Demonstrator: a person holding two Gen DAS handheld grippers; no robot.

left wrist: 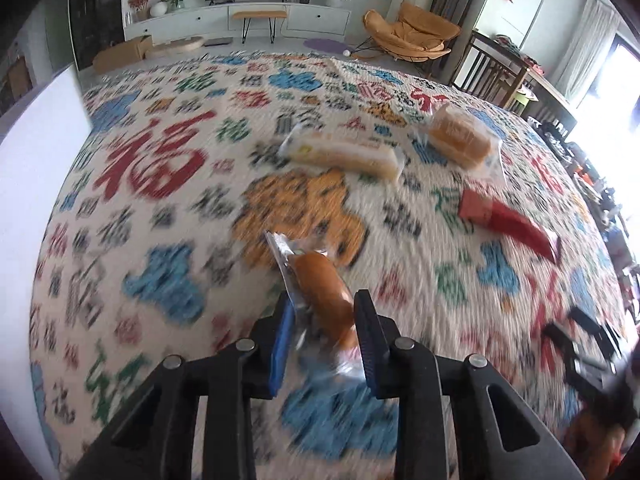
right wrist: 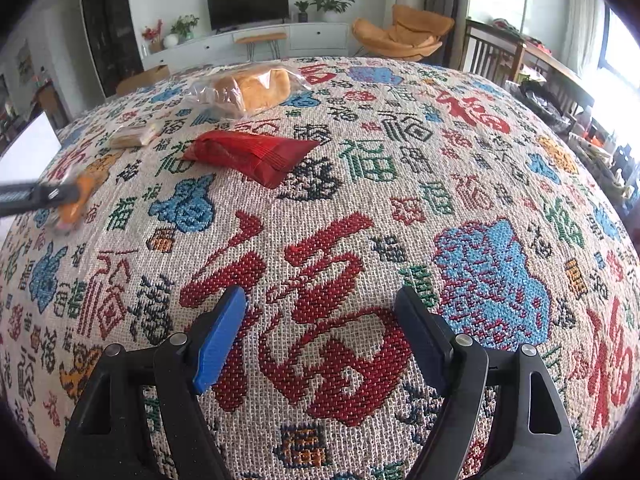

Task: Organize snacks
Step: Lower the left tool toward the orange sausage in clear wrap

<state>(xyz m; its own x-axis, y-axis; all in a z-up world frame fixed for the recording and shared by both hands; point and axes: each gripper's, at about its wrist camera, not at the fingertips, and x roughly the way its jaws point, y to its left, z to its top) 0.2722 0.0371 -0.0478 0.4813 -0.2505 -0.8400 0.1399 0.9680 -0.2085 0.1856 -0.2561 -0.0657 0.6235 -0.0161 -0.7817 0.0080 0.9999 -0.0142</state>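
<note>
My left gripper [left wrist: 322,300] is shut on a wrapped orange-brown bun [left wrist: 326,292] and holds it over the patterned tablecloth [left wrist: 160,220]; that view is blurred. The bun also shows in the right wrist view [right wrist: 74,200] at the far left, in the left gripper's fingers [right wrist: 44,194]. A long pale wrapped cake [left wrist: 340,154], a bagged bread loaf [left wrist: 460,136] and a red packet [left wrist: 508,220] lie further off. My right gripper [right wrist: 324,296] is open and empty above the cloth. The red packet [right wrist: 252,154], the loaf [right wrist: 252,90] and the pale cake [right wrist: 134,136] lie ahead to its left.
A white box or wall [left wrist: 36,152] stands at the table's left edge. The right gripper shows blurred in the left wrist view [left wrist: 588,344] at the lower right. Beyond the table are a TV cabinet [left wrist: 240,20], an orange chair [left wrist: 412,36] and a wooden chair [right wrist: 492,56].
</note>
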